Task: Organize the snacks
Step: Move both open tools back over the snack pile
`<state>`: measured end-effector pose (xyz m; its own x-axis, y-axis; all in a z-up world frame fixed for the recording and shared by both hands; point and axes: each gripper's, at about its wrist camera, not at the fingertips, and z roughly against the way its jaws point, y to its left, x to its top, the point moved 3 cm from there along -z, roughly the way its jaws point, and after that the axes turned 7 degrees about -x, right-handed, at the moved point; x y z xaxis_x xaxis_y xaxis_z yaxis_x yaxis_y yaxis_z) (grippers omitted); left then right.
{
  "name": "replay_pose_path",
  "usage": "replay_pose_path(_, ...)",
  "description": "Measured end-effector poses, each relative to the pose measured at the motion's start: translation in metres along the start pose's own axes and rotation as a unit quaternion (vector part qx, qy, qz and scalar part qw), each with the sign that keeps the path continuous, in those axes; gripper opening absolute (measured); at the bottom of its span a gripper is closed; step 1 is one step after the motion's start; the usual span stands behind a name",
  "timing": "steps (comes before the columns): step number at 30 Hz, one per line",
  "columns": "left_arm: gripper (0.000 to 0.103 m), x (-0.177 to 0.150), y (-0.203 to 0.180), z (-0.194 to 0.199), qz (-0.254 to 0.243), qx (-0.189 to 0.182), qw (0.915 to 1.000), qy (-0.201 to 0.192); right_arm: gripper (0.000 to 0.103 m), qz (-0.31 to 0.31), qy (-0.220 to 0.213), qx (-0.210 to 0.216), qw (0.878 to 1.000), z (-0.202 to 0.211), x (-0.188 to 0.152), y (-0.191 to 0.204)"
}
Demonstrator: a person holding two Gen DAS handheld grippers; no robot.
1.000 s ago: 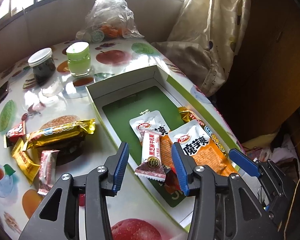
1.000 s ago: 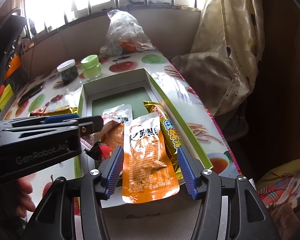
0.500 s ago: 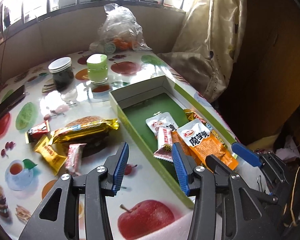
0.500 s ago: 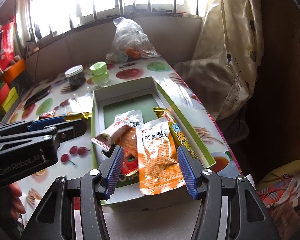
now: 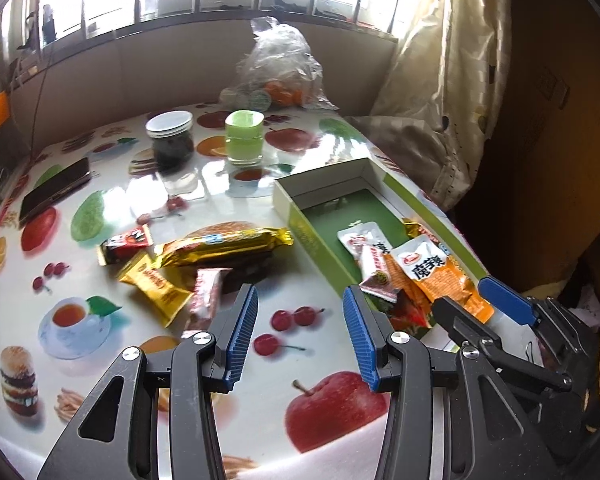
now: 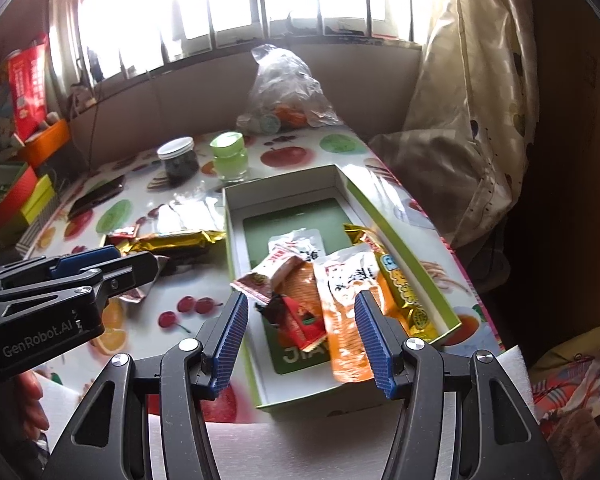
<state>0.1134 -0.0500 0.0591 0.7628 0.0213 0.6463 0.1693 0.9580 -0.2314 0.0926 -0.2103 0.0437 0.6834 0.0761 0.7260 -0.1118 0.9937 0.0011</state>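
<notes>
A green-and-white box (image 5: pixel 300 216) (image 6: pixel 236 248) lies on the fruit-print table and holds several snack packets, among them an orange pouch (image 5: pixel 440 276) (image 6: pixel 346 332) and a pink-white bar (image 5: pixel 374 272) (image 6: pixel 268 276). Loose snacks lie left of the box: a long gold bar (image 5: pixel 224 246) (image 6: pixel 172 240), a yellow packet (image 5: pixel 154 286), a pink packet (image 5: pixel 206 294) and a red-black packet (image 5: pixel 126 242). My left gripper (image 5: pixel 298 326) is open and empty above the table, beside the loose snacks. My right gripper (image 6: pixel 300 330) is open and empty over the box's near end.
A dark jar (image 5: pixel 170 140), a green jar (image 5: pixel 244 136) and a phone (image 5: pixel 54 192) stand further back. A clear plastic bag (image 5: pixel 278 70) sits at the far edge. A curtain (image 5: pixel 440 80) hangs on the right. Coloured boxes (image 6: pixel 24 184) are stacked at the left.
My left gripper has pulled back and left, away from the box, leaving the pink-white bar in it. My right gripper has drawn back and risen slightly.
</notes>
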Motion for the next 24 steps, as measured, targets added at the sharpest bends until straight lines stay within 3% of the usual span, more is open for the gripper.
replay_pose_path(9, 0.046, -0.012, 0.032, 0.010, 0.038, 0.002, 0.9993, 0.001, 0.055, 0.010, 0.002, 0.024, 1.000, 0.001, -0.001, 0.024)
replay_pose_path(24, 0.046, -0.031, 0.105, 0.020, 0.117, 0.038, 0.9923, 0.001, 0.055, 0.046, 0.034, 0.074, 0.996, -0.025, -0.001, 0.085)
